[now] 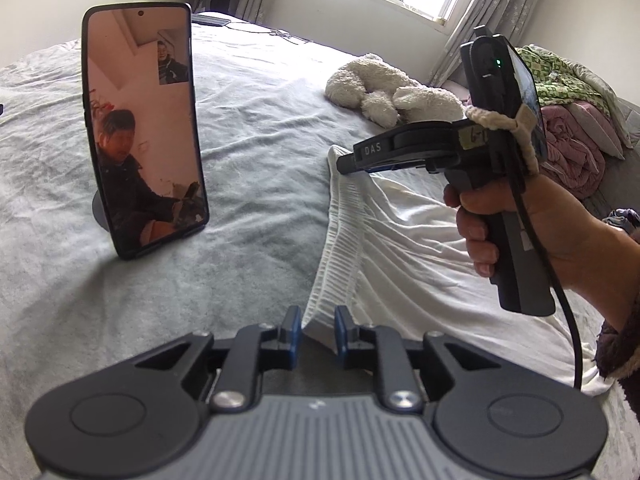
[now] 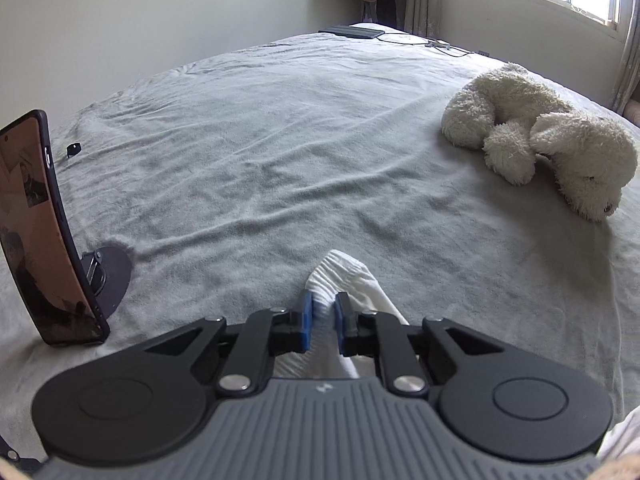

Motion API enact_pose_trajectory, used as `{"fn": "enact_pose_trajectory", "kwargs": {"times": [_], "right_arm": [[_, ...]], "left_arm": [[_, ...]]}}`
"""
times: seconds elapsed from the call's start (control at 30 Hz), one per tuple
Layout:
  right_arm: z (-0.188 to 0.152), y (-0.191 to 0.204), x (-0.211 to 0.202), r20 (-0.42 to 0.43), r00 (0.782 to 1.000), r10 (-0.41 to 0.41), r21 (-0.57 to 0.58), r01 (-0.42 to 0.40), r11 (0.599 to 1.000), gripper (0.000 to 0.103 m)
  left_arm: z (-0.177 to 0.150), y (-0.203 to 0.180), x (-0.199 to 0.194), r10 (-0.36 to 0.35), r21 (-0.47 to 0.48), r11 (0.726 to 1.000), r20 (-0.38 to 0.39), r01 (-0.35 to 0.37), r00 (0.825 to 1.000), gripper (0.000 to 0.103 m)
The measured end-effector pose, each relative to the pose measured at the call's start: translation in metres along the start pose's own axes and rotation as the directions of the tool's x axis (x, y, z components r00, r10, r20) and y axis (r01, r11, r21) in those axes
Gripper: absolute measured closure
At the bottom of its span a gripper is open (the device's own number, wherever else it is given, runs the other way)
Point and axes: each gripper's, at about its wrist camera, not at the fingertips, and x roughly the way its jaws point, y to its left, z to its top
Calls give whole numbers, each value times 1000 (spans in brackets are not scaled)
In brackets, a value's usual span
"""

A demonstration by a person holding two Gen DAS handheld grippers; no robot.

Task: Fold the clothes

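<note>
A white garment [image 1: 400, 240] with a ribbed hem lies spread on the grey bed cover [image 1: 248, 128]. My left gripper [image 1: 317, 328] sits at the near end of the hem. The ribbed edge runs up between its blue pads [image 1: 295, 334], and a slim gap shows on either side, so it is open. A hand holds my right gripper [image 1: 345, 161] at the hem's far end. In the right wrist view the right gripper [image 2: 323, 320] is shut on a bunched fold of the white garment [image 2: 340, 272], which fills the space between its pads.
A phone [image 1: 144, 128] [image 2: 36, 232] stands upright on a round stand to the left, its screen lit. A white plush toy [image 1: 384, 88] [image 2: 540, 140] lies on the bed to the right. Crumpled bedding [image 1: 572, 100] is piled at the far right. A dark flat device [image 2: 352, 32] and cables lie at the far edge.
</note>
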Motion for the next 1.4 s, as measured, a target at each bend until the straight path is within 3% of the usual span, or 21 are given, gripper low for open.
{"fn": "enact_pose_trajectory", "kwargs": {"times": [0.17, 0.27, 0.37, 0.53, 0.63, 0.93, 1.07, 1.2, 1.4], "right_arm": [[0, 1, 14, -6, 1000, 11, 7, -11, 1000, 88], [-2, 2, 21, -12, 1000, 22, -3, -22, 1000, 79], [1, -1, 16, -23, 998, 61, 2, -61, 998, 71], [-5, -31, -10, -19, 993, 118, 135, -115, 984, 66], [-17, -50, -38, -30, 992, 121, 173, -114, 978, 66], [-80, -128, -145, -33, 999, 1, 311, 9, 950, 59], [-114, -165, -198, -19, 996, -84, 380, 85, 921, 52], [-149, -196, -242, -29, 983, -179, 414, 175, 893, 51], [-200, -239, -290, -55, 951, -305, 497, 291, 818, 51]], "left_arm": [[8, -2, -12, 29, -7, 1000, 108, -29, 994, 83], [13, -9, -9, -16, 17, 1000, 124, 14, 992, 84], [12, -17, 5, -62, 51, 997, 83, 58, 995, 84], [9, -22, 27, 28, 84, 996, -12, -27, 1000, 84], [15, -22, 21, 25, 41, 999, -30, -23, 999, 82], [44, -81, -9, -41, 120, 992, -37, 45, 998, 61], [50, -124, -10, -75, 160, 983, -69, 85, 995, 59], [42, -173, -2, -97, 194, 974, -115, 118, 989, 57], [12, -236, 20, -171, 206, 956, -182, 208, 968, 57]]}}
